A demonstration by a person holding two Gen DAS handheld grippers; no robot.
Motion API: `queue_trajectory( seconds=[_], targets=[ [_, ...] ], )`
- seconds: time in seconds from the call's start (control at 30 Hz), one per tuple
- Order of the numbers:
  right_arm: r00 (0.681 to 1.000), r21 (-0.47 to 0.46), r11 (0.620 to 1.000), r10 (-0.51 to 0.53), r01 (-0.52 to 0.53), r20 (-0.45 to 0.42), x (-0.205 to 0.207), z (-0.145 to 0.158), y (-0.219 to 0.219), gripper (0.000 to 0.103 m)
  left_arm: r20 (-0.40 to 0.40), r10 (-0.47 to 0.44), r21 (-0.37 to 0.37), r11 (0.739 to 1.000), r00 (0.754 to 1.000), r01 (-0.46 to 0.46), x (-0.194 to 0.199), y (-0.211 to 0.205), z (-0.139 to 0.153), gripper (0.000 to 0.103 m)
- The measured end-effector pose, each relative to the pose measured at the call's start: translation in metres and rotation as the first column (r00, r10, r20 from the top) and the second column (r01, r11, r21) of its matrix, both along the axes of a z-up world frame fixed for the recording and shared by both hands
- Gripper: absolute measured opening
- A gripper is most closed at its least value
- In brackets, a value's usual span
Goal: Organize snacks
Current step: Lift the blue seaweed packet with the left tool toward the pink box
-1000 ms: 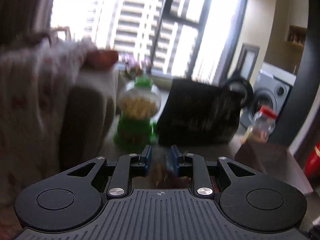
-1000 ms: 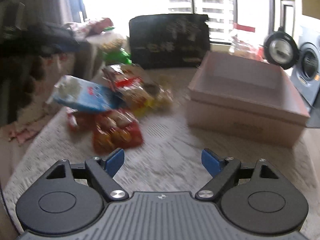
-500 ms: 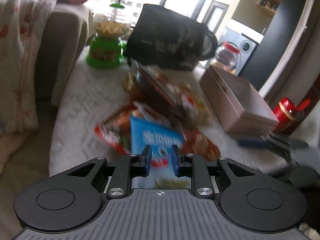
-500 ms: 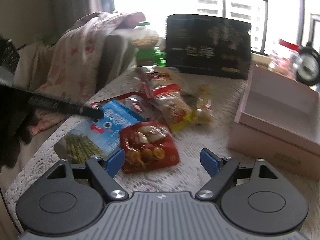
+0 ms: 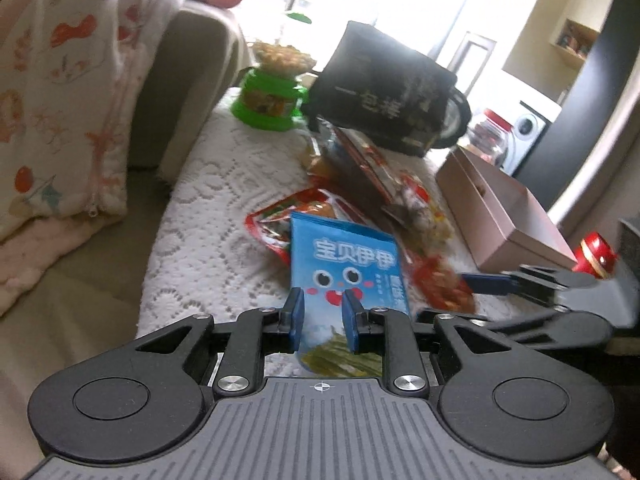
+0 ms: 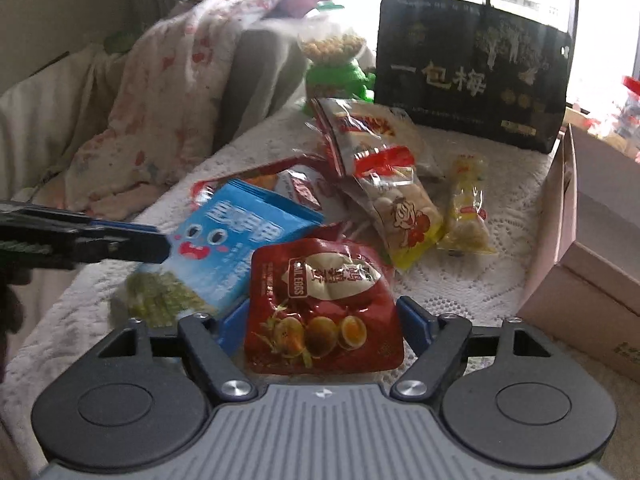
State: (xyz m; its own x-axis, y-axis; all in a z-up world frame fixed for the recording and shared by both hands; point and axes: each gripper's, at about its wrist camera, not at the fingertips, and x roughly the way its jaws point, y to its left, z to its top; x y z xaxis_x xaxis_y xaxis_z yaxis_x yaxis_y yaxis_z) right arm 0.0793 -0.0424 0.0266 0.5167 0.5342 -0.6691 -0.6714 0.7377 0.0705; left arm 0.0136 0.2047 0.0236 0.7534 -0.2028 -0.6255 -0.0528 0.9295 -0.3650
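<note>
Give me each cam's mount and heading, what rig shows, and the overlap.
Left wrist: on the left tool, looking down the table over the blue snack bag; its own fingers show, the right tool entering from the right.
Right wrist: on the right tool, facing the red quail-egg pouch and window; the left tool enters at left.
Shared: blue bag, black gift bag, pink box.

1. A table under a white lace cloth (image 6: pixel 472 280) carries everything.
2. On it lie a blue snack bag (image 6: pixel 224 248), a red quail-egg pouch (image 6: pixel 320 308), and a yellow packet (image 6: pixel 466 208).
3. A pink open box (image 5: pixel 500 208), a black bag (image 6: pixel 472 80) and a green-based jar (image 5: pixel 272 96) stand there too.
</note>
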Motion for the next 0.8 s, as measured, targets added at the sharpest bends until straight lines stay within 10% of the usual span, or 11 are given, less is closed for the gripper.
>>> queue_trajectory(
  seconds=[0.47, 0.8],
  targets=[
    [0.991, -0.073, 0.993, -0.080, 0.088, 0.103, -0.051, 0.002, -0.067, 0.078, -0.046, 0.005, -0.171, 0.985, 0.999, -0.013, 0.028, 0.000, -0.021, 0.034],
    [0.991, -0.050, 0.992, -0.115, 0.118, 0.066, -0.055, -0.013, -0.077, 0.078, -0.010, -0.180, -0.205, 0.963, 0.984, 0.175, 0.024, -0.042, -0.017, 0.027]
  ],
)
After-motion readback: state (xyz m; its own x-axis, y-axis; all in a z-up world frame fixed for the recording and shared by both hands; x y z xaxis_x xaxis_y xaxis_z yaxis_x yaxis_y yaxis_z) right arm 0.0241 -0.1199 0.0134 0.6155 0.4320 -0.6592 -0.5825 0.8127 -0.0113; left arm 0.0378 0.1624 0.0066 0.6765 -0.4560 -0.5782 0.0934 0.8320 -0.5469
